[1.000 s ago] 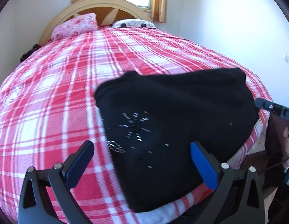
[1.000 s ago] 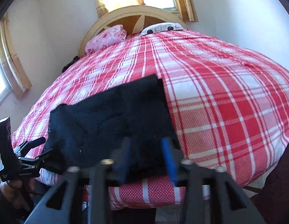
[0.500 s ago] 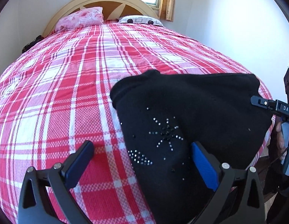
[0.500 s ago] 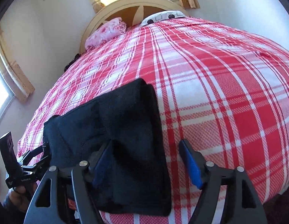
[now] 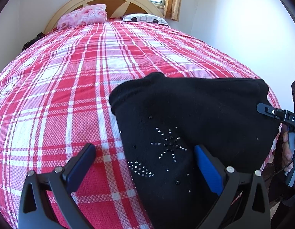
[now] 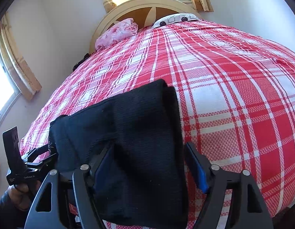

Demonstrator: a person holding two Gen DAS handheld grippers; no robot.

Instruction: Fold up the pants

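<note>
Pants [image 5: 185, 133], black and folded, lie on the plaid bedspread [image 5: 71, 95] between the spread-wide left claw [image 5: 143, 158] and the closing, not-yet-pinching right claw [image 6: 147, 162].

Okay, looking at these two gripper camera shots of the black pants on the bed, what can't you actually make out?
- Near edge of the black pants: left wrist view, cut off by the frame bottom and the left gripper.
- How many layers they are folded into: right wrist view, fabric too dark.
- Whether the closing right gripper pinches cloth: pants drape over its left pad.
- Dark item beside the pink pillow: too small.
</note>
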